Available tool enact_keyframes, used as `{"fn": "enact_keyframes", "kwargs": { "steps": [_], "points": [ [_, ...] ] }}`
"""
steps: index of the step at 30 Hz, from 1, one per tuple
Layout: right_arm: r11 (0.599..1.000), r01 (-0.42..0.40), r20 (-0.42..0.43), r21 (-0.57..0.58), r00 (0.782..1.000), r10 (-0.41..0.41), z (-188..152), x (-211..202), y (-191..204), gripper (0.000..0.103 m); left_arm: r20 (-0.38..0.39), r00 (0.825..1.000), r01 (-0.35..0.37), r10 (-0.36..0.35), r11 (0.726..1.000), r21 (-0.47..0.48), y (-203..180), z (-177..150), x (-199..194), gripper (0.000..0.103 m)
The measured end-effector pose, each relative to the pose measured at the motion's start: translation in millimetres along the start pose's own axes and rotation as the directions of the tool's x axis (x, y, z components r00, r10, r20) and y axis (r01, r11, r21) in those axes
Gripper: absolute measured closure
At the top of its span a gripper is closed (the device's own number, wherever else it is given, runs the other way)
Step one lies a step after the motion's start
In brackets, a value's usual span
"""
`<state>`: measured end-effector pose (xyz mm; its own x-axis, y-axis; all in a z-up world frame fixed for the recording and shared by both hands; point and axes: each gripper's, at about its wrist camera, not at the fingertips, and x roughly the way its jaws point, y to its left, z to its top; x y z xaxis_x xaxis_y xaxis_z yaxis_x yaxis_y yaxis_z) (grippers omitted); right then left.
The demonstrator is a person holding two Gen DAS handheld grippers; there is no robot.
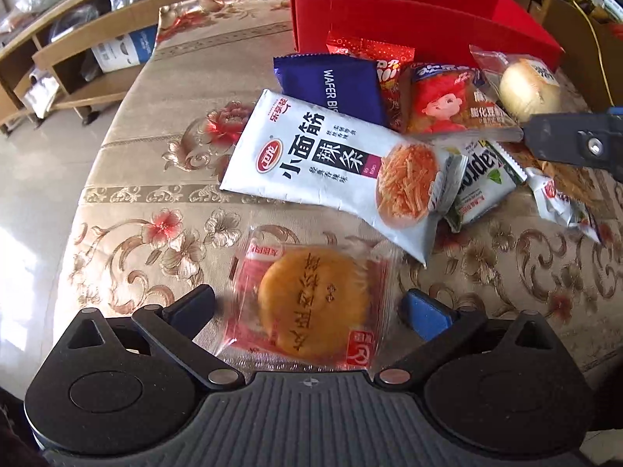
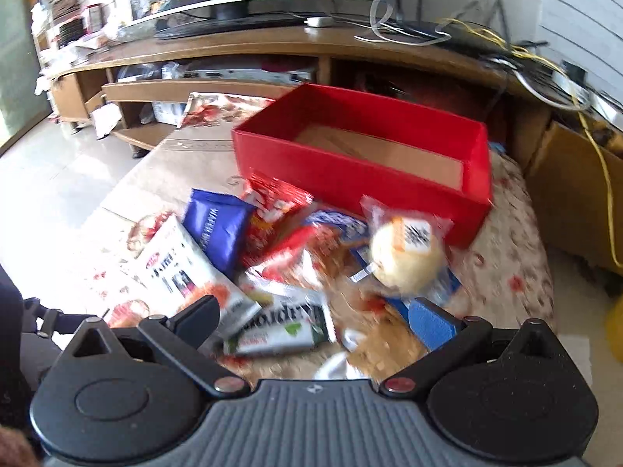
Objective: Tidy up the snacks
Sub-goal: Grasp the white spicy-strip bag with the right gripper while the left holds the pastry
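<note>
A round golden cake in a clear and red wrapper (image 1: 311, 303) lies on the floral tablecloth, between the spread fingers of my left gripper (image 1: 311, 311), which is open. Beyond it lie a white spicy-strip packet (image 1: 331, 163), a blue wafer packet (image 1: 331, 85), a red cartoon packet (image 1: 440, 97) and a wrapped pale bun (image 1: 525, 85). The red box (image 1: 389, 7) stands behind the pile. My right gripper (image 2: 315, 315) is open and holds nothing, hovering over a green and white packet (image 2: 280, 327) with the bun (image 2: 405, 257) just ahead. The red box (image 2: 350, 171) shows a bare cardboard floor.
The table (image 1: 128, 210) drops off at the left to a tiled floor (image 1: 35, 148). A wooden TV cabinet (image 2: 233, 50) runs behind the table. A cardboard box (image 2: 576, 202) and a yellow cable (image 2: 599, 163) are at the right. The right wrist view is motion-blurred.
</note>
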<state>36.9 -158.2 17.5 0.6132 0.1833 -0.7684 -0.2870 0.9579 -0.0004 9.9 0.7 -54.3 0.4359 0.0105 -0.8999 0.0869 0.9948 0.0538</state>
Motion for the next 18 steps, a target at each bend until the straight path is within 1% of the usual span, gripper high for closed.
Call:
{"fn": "enact_keyframes", "kwargs": {
  "steps": [4, 8, 11, 13, 15, 17, 18],
  "points": [
    [0.993, -0.036, -0.017, -0.115, 0.999, 0.034, 13.5, 15.9, 17.1, 0.003, -0.007, 1.000, 0.015, -0.015, 1.000, -0.025, 9.2, 4.1, 0.6, 0.003],
    [0.969, -0.088, -0.037, -0.230, 0.996, 0.081, 25.5, 31.0, 39.1, 0.003, -0.005, 0.999, 0.031, -0.031, 0.999, -0.034, 16.5, 6.5, -1.9, 0.009],
    [0.935, -0.131, -0.075, -0.331, 0.991, 0.113, 32.4, 44.6, 62.6, 0.003, 0.006, 0.998, 0.060, -0.060, 0.997, -0.053, 25.6, 6.4, -4.2, 0.014],
    [0.912, -0.153, -0.108, -0.380, 0.987, 0.121, 34.2, 54.5, 76.0, 0.003, 0.012, 0.997, 0.079, -0.078, 0.994, -0.072, 30.3, 6.5, -5.7, 0.016],
    [0.886, -0.185, -0.154, -0.425, 0.979, 0.131, 33.9, 63.3, 88.8, 0.008, 0.019, 0.995, 0.099, -0.098, 0.991, -0.086, 34.1, 6.5, -6.0, 0.016],
    [0.864, -0.204, -0.199, -0.461, 0.972, 0.124, 33.0, 72.7, 99.9, 0.009, 0.021, 0.994, 0.109, -0.108, 0.990, -0.088, 36.0, 5.6, -6.3, 0.016],
    [0.852, -0.216, -0.226, -0.477, 0.967, 0.119, 31.5, 77.8, 103.0, 0.014, 0.023, 0.993, 0.114, -0.112, 0.990, -0.086, 36.5, 5.5, -6.1, 0.015]
  ]
}}
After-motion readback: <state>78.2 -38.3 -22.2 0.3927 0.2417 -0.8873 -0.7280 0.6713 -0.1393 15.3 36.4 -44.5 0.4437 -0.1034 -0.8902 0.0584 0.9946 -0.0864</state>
